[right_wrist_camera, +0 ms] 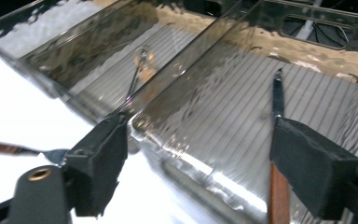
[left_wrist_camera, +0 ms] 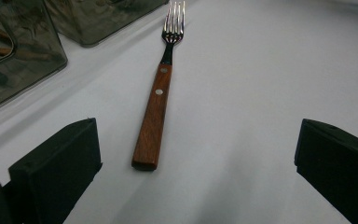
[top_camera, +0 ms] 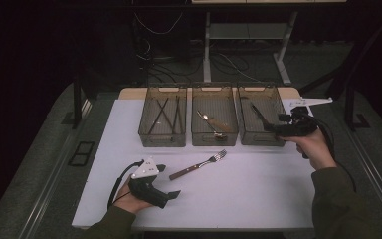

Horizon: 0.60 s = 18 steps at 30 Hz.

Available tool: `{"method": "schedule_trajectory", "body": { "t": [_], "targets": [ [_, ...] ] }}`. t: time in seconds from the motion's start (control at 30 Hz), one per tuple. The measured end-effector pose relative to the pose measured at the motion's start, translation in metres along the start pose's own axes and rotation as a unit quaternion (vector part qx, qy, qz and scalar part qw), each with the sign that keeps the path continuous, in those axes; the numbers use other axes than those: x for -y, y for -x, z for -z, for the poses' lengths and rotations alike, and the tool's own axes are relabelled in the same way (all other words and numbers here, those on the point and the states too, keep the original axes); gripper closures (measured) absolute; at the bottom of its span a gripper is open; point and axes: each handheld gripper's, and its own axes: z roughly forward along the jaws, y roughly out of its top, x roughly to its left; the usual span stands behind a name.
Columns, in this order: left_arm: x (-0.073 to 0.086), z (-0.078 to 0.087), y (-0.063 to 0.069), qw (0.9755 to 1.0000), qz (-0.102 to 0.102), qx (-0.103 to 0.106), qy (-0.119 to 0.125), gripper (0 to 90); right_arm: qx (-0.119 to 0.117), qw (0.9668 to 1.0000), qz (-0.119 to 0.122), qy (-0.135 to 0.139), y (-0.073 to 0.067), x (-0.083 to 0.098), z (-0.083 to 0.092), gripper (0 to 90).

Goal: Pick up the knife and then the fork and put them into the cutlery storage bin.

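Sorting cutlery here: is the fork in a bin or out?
Out. The fork lies flat on the table, in front of the bins.

no readable text, labels, brands, numbers or signs on any surface in the three views

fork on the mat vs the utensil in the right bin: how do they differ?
The fork lies loose on the white mat, in front of the bins; the utensil lies inside the right bin. The fork shows tines, the utensil a narrow dark blade. The fork sits before the left hand-held gripper, the utensil by the right hand-held gripper. Both have brown wooden handles.
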Motion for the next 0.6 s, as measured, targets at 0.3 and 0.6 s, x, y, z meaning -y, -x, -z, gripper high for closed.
{"method": "schedule_trajectory", "body": {
  "t": [0.3,0.6],
  "targets": [
    [-0.003,-0.002,-0.001,1.0,-0.002,-0.001,-0.001,0.0,-0.011,0.9996,0.018,0.02,-0.032,0.034,0.012,11.4],
    [-0.01,-0.01,-0.006,1.0,-0.004,-0.002,-0.007,0.0,-0.008,0.9994,0.031,0.012,-0.058,0.076,0.006,10.7]
  ]
}}
